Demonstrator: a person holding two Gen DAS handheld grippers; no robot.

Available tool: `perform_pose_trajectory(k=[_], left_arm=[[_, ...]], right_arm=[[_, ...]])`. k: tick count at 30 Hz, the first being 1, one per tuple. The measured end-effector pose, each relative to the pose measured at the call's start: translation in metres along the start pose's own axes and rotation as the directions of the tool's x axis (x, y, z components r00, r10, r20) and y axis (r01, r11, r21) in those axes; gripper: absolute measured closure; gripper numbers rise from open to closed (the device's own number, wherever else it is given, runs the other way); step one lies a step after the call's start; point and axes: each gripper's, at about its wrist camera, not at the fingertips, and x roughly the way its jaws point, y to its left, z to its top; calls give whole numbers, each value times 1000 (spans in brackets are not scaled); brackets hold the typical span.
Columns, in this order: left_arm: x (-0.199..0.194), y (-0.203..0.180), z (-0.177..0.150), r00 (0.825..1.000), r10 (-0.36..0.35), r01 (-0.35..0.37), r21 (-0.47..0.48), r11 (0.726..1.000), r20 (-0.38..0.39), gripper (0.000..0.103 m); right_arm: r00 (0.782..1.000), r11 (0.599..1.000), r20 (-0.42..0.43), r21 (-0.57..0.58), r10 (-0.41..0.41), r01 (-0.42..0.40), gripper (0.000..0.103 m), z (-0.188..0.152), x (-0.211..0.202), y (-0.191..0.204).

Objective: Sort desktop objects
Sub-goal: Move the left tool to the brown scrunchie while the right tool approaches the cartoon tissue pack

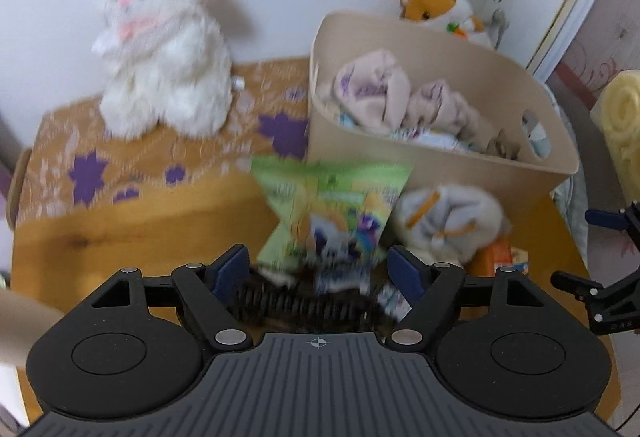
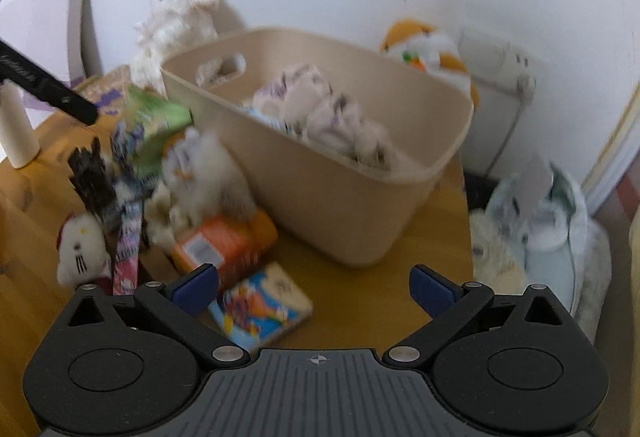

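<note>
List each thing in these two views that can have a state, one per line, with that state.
left gripper: open, nothing gripped
right gripper: open, nothing gripped
beige bin: upright, partly filled with soft items
green snack bag: propped against the bin
white plush rabbit: sitting upright
orange box: lying flat

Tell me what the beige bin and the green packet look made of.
Beige bin: likely matte moulded plastic, given its smooth, even walls and cut-out handle hole. Green packet: probably printed plastic film, with a crinkled, pinched shape and bright artwork; blur leaves the finish uncertain.
</note>
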Motion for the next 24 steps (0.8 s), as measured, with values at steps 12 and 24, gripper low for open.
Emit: perform_pose_trajectory(k=[12,24], left_arm=[[36,8,-21,992,18,-60,-341,938,-126,25],[67,28,-33,972,21,-159,-588,793,-234,26]], right_arm=[[990,998,-143,62,-15,24,0,-21,33,29],[981,981,-188,176,-52,86,0,-16,58,42]])
